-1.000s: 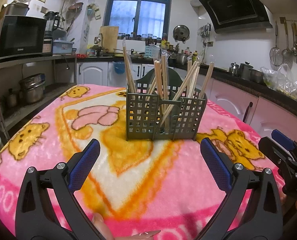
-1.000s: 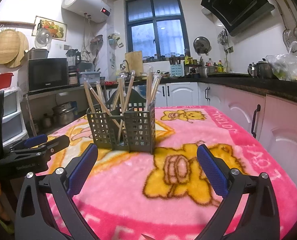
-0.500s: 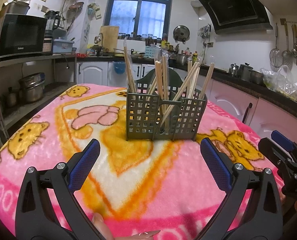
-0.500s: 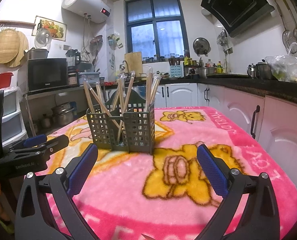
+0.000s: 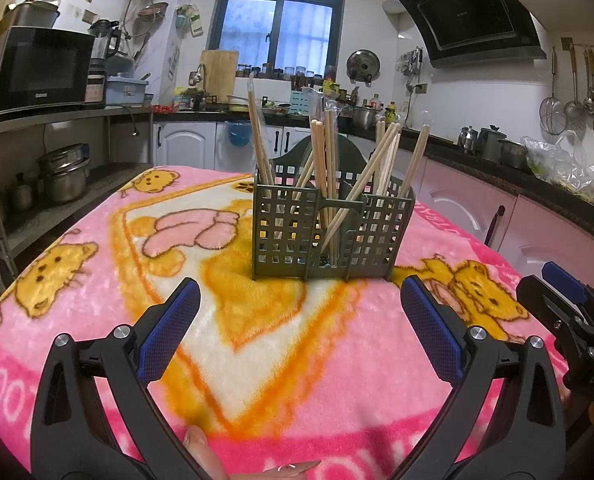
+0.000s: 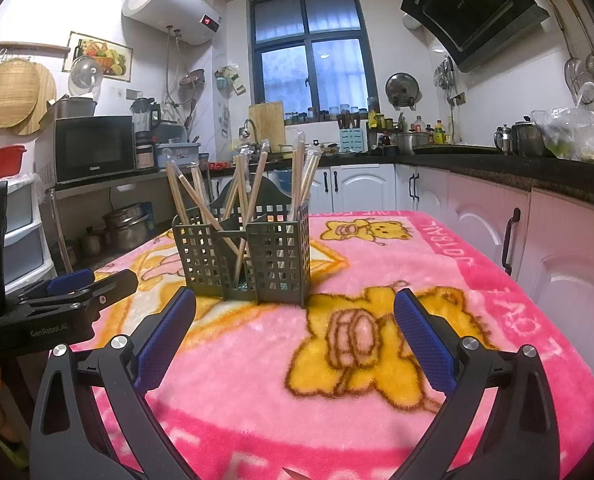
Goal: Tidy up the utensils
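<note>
Centrally on the pink plush blanket with yellow cartoon bears (image 5: 97,300), which covers the table, stands a grey-green plastic lattice utensil caddy (image 5: 331,236) with several compartments. Pale wooden chopsticks (image 5: 329,168) stand in it, some upright and others leaning across one another, their tops fanning out above the rim; which compartment each one sits in cannot be told. The left gripper (image 5: 299,330), black with blue-padded fingers (image 5: 169,332), hangs low over the blanket in front of the caddy, its jaws spread wide with nothing between them. The right gripper (image 6: 295,334) sits likewise on the caddy's other side, jaws wide apart and holding nothing, with bare blanket beneath. Both stand clear of the caddy and touch nothing. Each gripper shows at the edge of the other's view. Behind are a black microwave oven (image 6: 91,148) on a shelf and a dark-framed window (image 6: 313,52).
</note>
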